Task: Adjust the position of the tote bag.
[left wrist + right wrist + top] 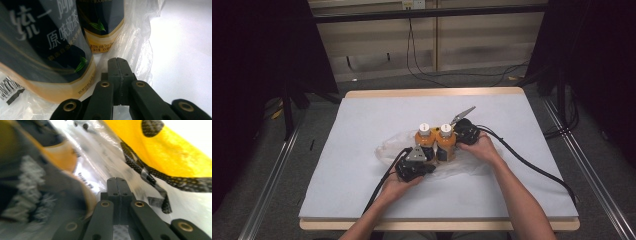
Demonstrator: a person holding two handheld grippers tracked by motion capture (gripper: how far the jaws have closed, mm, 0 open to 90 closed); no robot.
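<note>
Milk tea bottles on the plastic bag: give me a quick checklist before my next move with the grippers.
1. Both milk tea bottles upright, side by side: ok.
2. White caps on: ok.
3. Bottles stand on the clear plastic bag: ok.
4. Left gripper jaws together, nothing between them: ok.
5. Right gripper jaws together, nothing between them: ok.
6. Either gripper pinching bag film: cannot tell.

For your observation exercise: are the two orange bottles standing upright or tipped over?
Upright. In the high view both bottles stand side by side on the clear plastic bag, white caps pointing up.
</note>
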